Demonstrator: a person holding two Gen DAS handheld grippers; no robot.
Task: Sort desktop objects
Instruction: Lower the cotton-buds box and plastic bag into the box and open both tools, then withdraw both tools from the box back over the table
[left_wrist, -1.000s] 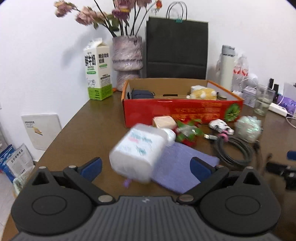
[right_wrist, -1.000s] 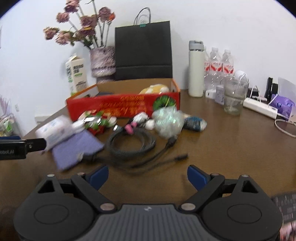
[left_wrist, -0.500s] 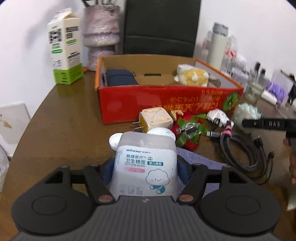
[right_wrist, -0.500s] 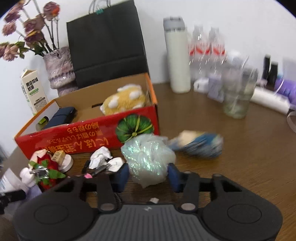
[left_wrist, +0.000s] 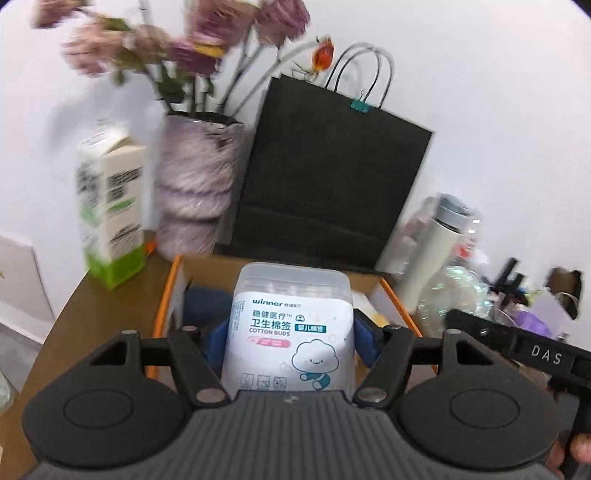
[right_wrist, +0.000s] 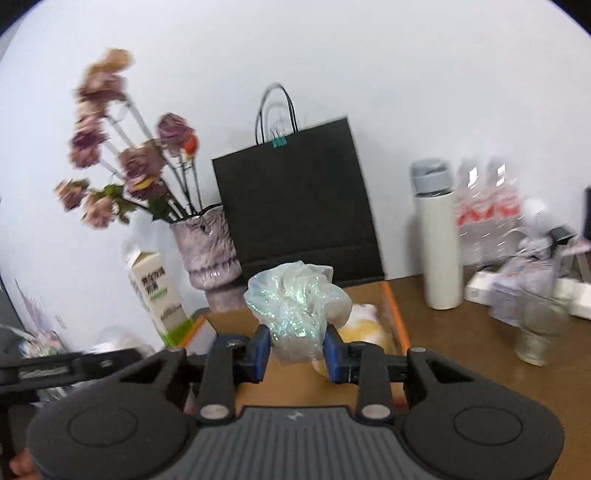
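Note:
My left gripper (left_wrist: 290, 338) is shut on a clear cotton bud box (left_wrist: 291, 325) with a white label, held up in the air over the orange-rimmed cardboard box (left_wrist: 168, 295). My right gripper (right_wrist: 297, 352) squeezes a glittery pale-green mesh puff (right_wrist: 295, 306); its jaws are still closing and its blue pads (right_wrist: 263, 350) press on both sides. The puff hangs above the same cardboard box (right_wrist: 393, 314), where a yellow plush toy (right_wrist: 364, 328) lies. The other gripper's black body (left_wrist: 517, 350) shows at the right of the left wrist view.
Behind the box stand a black paper bag (left_wrist: 325, 177), a vase of dried flowers (left_wrist: 195, 192) and a milk carton (left_wrist: 109, 210). A white thermos (right_wrist: 439, 243), water bottles (right_wrist: 487, 214) and a glass (right_wrist: 535, 325) crowd the right of the brown table (right_wrist: 461, 350).
Both grippers closed on their objects and lifted them off the table, moving toward and above the cardboard box. The views now tilt up to the wall and bag.

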